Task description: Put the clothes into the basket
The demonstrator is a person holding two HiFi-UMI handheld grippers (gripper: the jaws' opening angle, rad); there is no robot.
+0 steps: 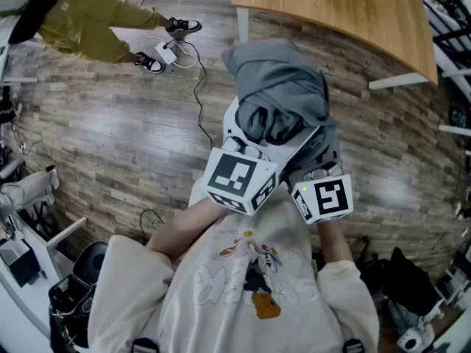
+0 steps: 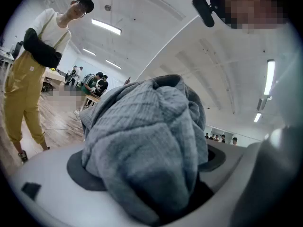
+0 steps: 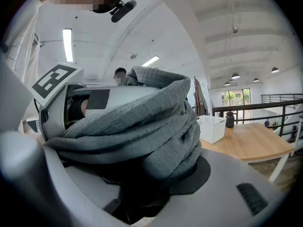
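Note:
A bunched grey knitted garment (image 1: 283, 94) hangs in the air in front of my chest, over the wooden floor. Both grippers hold it from below. My left gripper (image 1: 254, 142) has its jaws wide, and the thick wad of cloth (image 2: 147, 145) fills the gap between them. My right gripper (image 1: 316, 164) sits close beside it, its jaws wrapped in folds of the same garment (image 3: 142, 122). The fingertips of both are hidden under the cloth. A white perforated basket (image 3: 210, 126) stands on the wooden table (image 3: 246, 143) beyond; the head view does not show it.
The wooden table (image 1: 346, 6) with white legs stands ahead at the upper right. A person in mustard overalls (image 1: 88, 20) stands at the upper left, near a power adapter (image 1: 165, 52) and a cable (image 1: 199, 87) on the floor. Equipment crowds the left edge and lower right corner.

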